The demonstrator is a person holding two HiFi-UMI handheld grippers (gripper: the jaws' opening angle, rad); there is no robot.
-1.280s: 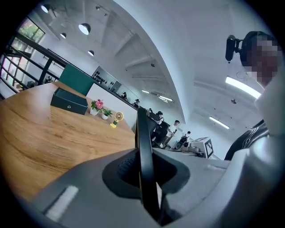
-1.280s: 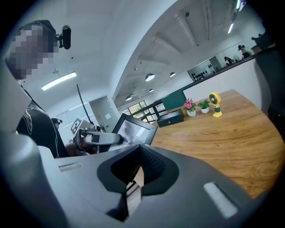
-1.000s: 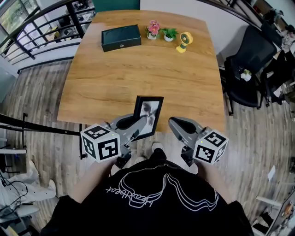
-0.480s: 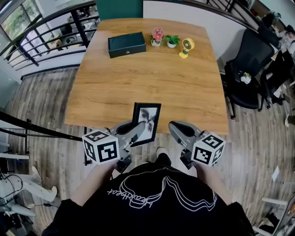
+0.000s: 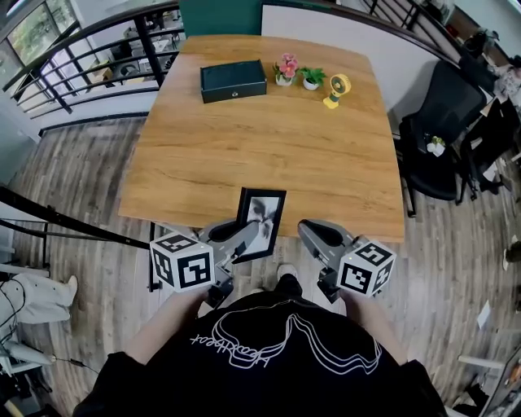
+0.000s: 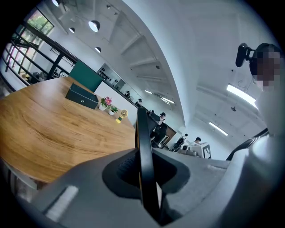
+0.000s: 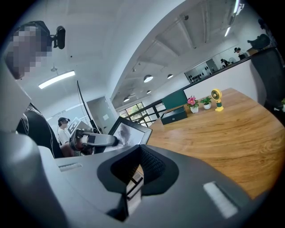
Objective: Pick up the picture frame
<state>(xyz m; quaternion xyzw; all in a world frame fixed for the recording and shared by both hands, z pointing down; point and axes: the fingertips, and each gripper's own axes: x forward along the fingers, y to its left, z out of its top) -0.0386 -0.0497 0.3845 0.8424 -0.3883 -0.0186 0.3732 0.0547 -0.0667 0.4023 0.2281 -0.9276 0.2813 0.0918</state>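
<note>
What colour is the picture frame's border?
Black; the picture frame shows best in the head view.

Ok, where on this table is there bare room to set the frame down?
Everything between the held picture frame and the far row is bare table. Only the far edge is crowded: black box, pink flowers, green plant, yellow fan.

Broad wooden table (image 5: 260,138) on grey-brown plank floor (image 5: 81,179); black metal railing (image 5: 81,69) along the left, windows (image 5: 32,20) beyond; black office chairs (image 5: 444,122) at right, by a white wall (image 5: 387,53); dark green panel (image 5: 220,12) behind; round ceiling lamps (image 6: 93,26), strip lights (image 6: 240,91) overhead
</note>
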